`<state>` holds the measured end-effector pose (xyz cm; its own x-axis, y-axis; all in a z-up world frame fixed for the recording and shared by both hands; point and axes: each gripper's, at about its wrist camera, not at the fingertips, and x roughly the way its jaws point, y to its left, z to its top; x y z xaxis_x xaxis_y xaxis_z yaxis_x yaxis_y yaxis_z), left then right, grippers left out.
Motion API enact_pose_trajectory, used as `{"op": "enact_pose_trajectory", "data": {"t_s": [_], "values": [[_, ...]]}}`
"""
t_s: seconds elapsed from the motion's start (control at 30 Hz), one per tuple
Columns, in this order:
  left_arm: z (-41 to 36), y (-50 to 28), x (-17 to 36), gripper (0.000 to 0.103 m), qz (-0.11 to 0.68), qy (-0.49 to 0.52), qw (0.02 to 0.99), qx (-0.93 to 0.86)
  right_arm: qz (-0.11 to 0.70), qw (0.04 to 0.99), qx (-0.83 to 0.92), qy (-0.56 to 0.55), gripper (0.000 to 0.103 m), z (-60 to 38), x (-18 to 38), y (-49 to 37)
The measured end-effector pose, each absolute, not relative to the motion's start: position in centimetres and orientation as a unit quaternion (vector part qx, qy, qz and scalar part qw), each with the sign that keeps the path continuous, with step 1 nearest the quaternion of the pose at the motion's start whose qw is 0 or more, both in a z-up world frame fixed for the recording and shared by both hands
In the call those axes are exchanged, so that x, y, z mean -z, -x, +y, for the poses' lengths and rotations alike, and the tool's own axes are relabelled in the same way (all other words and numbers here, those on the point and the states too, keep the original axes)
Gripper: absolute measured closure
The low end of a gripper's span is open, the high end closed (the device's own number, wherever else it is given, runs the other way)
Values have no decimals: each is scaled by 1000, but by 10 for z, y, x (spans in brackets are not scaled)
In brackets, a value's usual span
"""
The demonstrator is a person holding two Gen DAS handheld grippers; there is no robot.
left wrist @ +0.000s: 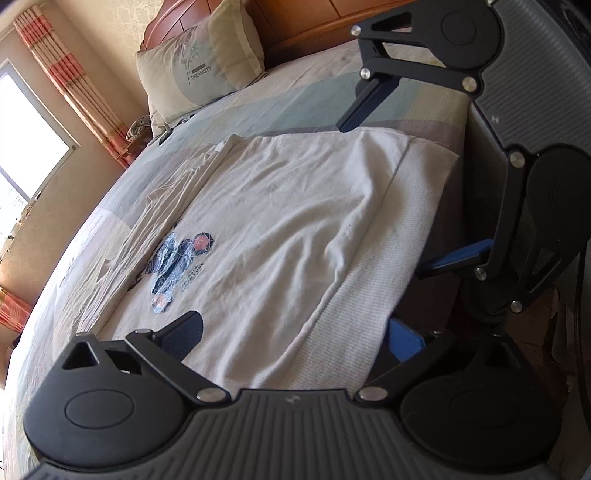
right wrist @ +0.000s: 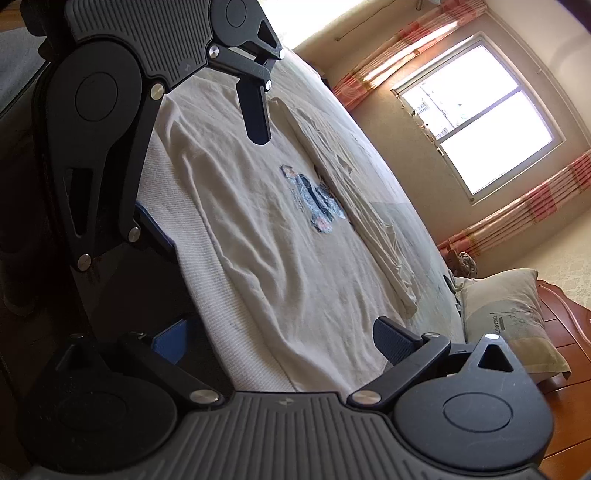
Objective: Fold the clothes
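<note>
A white T-shirt (left wrist: pixel 280 206) (right wrist: pixel 258 236) with a blue print (left wrist: pixel 181 262) (right wrist: pixel 314 199) lies flat on the bed. Its far side is folded in as a long pleated band (left wrist: pixel 162 206) (right wrist: pixel 365 206). A ribbed white strip (left wrist: pixel 373 266) runs along its near edge at the bedside. My left gripper (left wrist: pixel 293 336) (right wrist: pixel 205 171) is open, one finger above the shirt and one blue-padded finger past the near edge. My right gripper (right wrist: pixel 284 339) (left wrist: pixel 410 184) is open too and straddles the same edge closer to the pillow. Neither holds cloth.
The bed sheet (left wrist: pixel 295 99) is pale with blue-green blocks. A pillow (left wrist: pixel 195 70) (right wrist: pixel 509 321) leans on the wooden headboard (left wrist: pixel 295 22) (right wrist: pixel 569 332). A window (left wrist: pixel 26 140) (right wrist: pixel 480 110) with striped curtains is beyond the bed's far side.
</note>
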<state>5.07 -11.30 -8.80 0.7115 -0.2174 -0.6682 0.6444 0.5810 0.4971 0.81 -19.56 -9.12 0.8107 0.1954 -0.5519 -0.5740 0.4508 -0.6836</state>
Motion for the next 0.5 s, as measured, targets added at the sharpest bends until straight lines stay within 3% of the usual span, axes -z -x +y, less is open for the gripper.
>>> {"op": "enact_pose_trajectory", "data": {"t_s": [0.5], "values": [[-120,-49,84,1,268,-375,844,275,179,831,-222,477,0,-188,93,-15]]}}
